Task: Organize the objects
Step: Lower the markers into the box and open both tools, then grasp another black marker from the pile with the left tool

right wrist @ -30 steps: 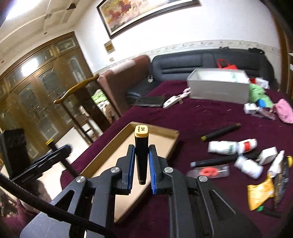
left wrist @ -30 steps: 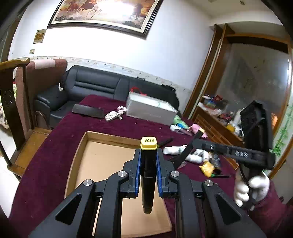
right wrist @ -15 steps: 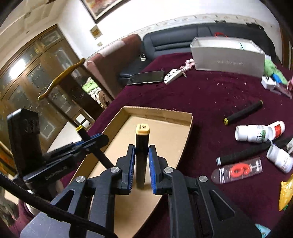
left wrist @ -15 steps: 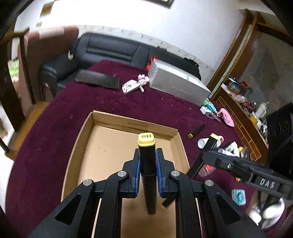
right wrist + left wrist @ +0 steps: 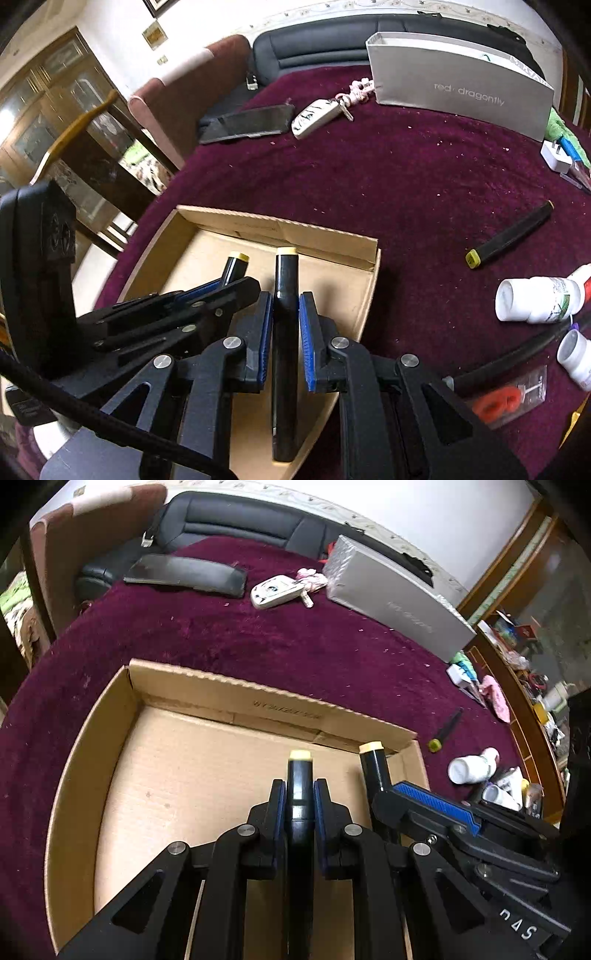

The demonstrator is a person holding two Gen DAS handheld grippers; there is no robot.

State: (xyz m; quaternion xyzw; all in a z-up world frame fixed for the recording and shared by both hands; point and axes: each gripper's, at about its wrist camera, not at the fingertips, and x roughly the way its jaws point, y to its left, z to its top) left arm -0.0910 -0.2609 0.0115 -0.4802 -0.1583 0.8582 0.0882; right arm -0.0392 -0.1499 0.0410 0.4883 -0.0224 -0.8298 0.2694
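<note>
My left gripper (image 5: 300, 794) is shut on a black marker with a yellow cap (image 5: 300, 771), tilted down over the floor of the open cardboard box (image 5: 236, 686). Beside it my right gripper (image 5: 286, 306) is shut on a second black marker with a cream cap (image 5: 285, 280), also inside the box (image 5: 295, 229) near its right wall. Each wrist view shows the other gripper: the right gripper (image 5: 382, 794) with its marker (image 5: 373, 766), and the left gripper (image 5: 247, 286) with its marker (image 5: 234, 267). Both marker tips hang just above the cardboard.
On the maroon cloth (image 5: 406, 177) right of the box lie another black marker (image 5: 509, 236), white bottles (image 5: 535, 299) and a packet with a red item (image 5: 506, 398). At the back are a silver box (image 5: 458, 88), a key fob (image 5: 316, 118) and a dark phone (image 5: 247, 122).
Both grippers have come down and tipped forward with their markers, from above the table to side by side inside the cardboard box. Their grips have not changed.
</note>
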